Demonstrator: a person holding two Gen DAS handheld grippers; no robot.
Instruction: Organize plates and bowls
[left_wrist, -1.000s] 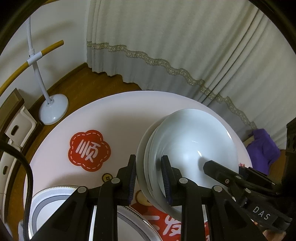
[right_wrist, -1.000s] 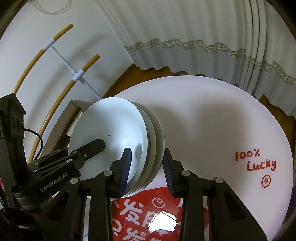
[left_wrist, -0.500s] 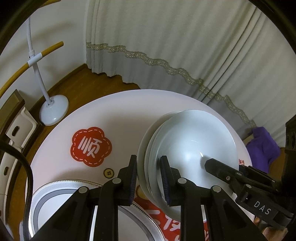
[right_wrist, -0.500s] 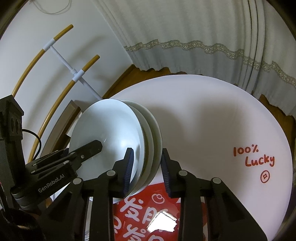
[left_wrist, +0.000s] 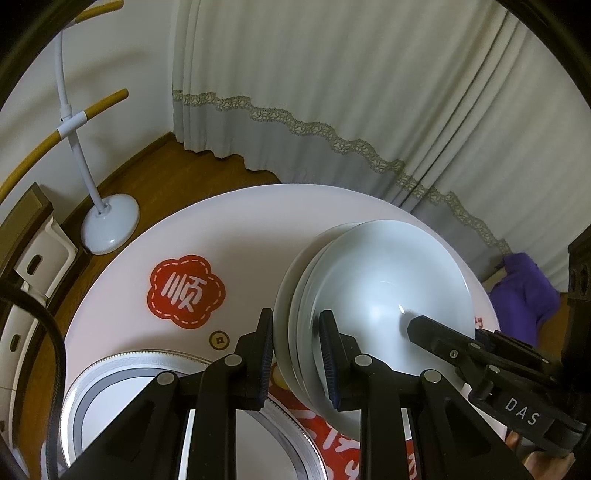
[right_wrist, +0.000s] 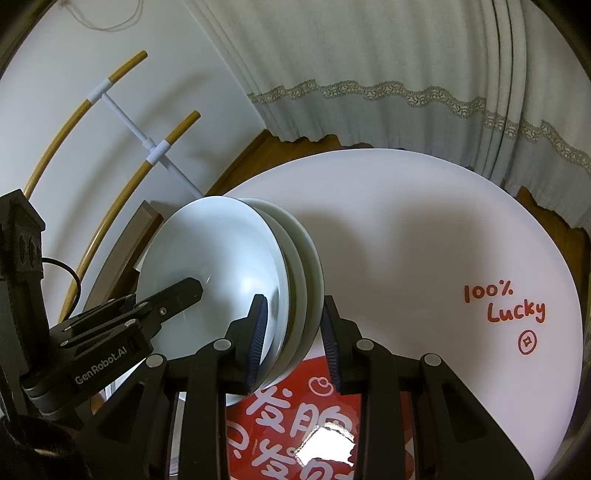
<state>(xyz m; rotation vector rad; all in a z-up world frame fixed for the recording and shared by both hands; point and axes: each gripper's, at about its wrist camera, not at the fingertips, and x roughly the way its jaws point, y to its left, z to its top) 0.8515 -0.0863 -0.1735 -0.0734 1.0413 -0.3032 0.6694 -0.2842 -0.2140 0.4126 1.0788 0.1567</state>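
Note:
A nested stack of white bowls is held off the round white table between both grippers. My left gripper is shut on the stack's left rim, one finger outside and one inside. My right gripper is shut on the stack's opposite rim. Each gripper shows in the other's view, the right one and the left one. A large plate with a grey and gold patterned rim lies on the table below my left gripper.
The table carries a red flower sticker, a red banner and "100% Lucky" lettering. A white floor stand and curtains stand behind the table. A purple cloth lies at the right.
Both grippers have lifted the bowl stack a little higher and farther over the table. More of the patterned plate shows below.

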